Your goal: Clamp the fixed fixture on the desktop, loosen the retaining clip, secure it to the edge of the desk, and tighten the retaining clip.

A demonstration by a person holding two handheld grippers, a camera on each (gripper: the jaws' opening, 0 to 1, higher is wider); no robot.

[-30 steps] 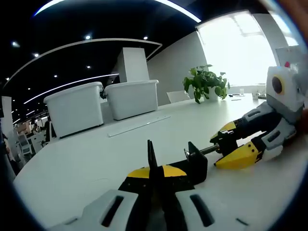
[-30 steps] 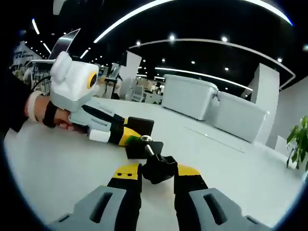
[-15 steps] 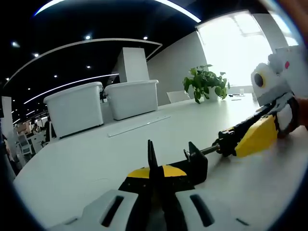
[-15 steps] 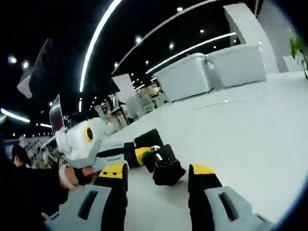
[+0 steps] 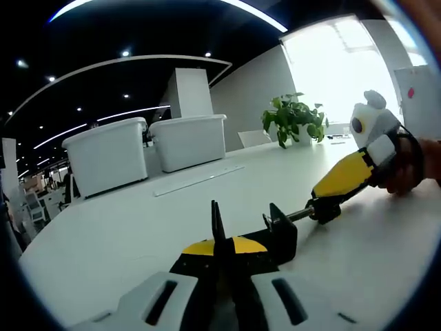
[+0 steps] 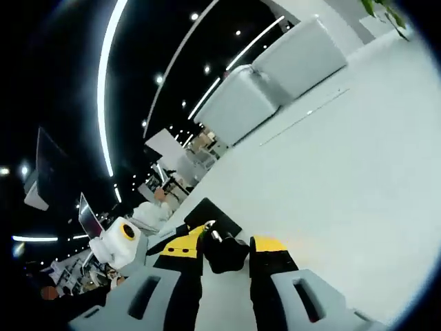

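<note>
Left gripper pinches the clamp body; right gripper squeezes the screw knob, which could slip mid-twist.

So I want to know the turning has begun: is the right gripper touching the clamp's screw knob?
Touching. In the right gripper view the right gripper has its jaws closed on the black knob; the left gripper view shows the same grip from the side.

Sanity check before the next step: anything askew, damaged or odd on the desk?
Nothing looks damaged or spilled. The black clamp fixture lies on the white desk, held by the left gripper, while the right gripper is closed on its screw knob. The right gripper view is rolled; that is camera tilt.
</note>
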